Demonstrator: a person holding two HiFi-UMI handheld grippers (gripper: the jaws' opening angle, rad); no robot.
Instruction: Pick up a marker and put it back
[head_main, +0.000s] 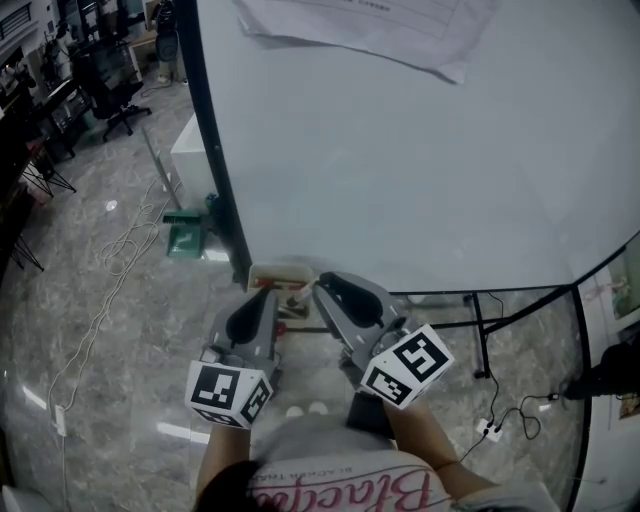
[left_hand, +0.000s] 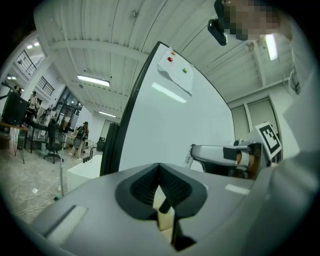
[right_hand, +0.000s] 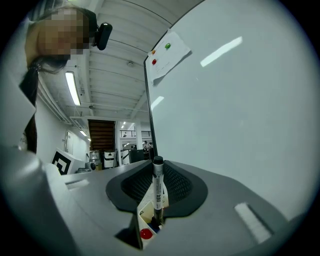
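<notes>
A white marker (right_hand: 158, 187) with a black cap stands upright in a cream holder (right_hand: 145, 212) fixed at the whiteboard's lower edge. Beside it in the holder are a red cap and a blue cap. My right gripper (right_hand: 158, 175) is shut on the marker's body, its dark pads at either side. In the head view both grippers point at the holder (head_main: 278, 272): the right gripper (head_main: 318, 290) from the right, the left gripper (head_main: 270, 293) from the left. My left gripper (left_hand: 160, 172) is shut with nothing held; the holder (left_hand: 164, 217) shows through the gap below its pads.
The whiteboard (head_main: 400, 150) rises ahead, with a paper sheet (head_main: 370, 25) pinned near its top. Its black stand legs (head_main: 480, 330), cables and a power strip (head_main: 490, 430) lie on the floor at right. A green object (head_main: 185, 235) and a white box (head_main: 190, 150) sit left.
</notes>
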